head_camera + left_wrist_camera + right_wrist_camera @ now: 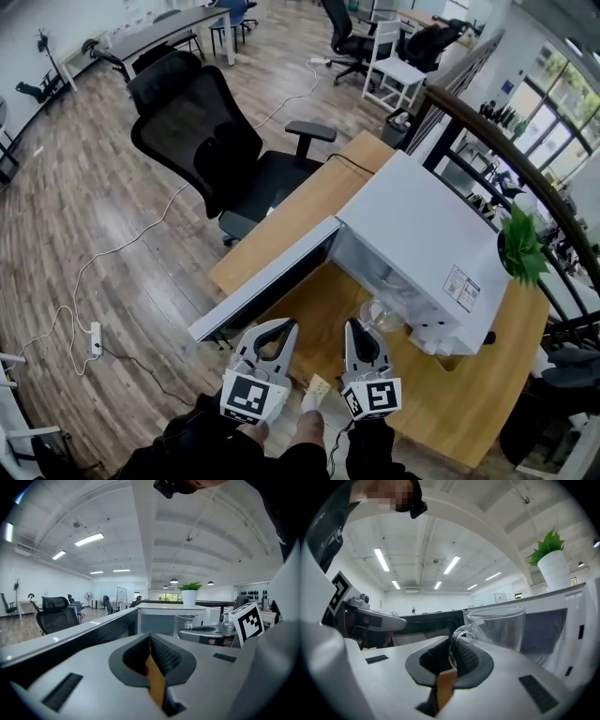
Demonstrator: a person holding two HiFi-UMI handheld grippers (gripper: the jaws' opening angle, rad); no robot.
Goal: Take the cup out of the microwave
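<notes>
Two grippers are held before the open microwave (427,230). The right gripper (452,644) has its fingers clamped on the handle of the glass cup (499,627), which is carried just outside the cavity, over the desk (469,398). The left gripper (150,641) is empty, fingers together. Removal is judged nearly done; a bare desk spot and a level set-down are called for next.
</notes>
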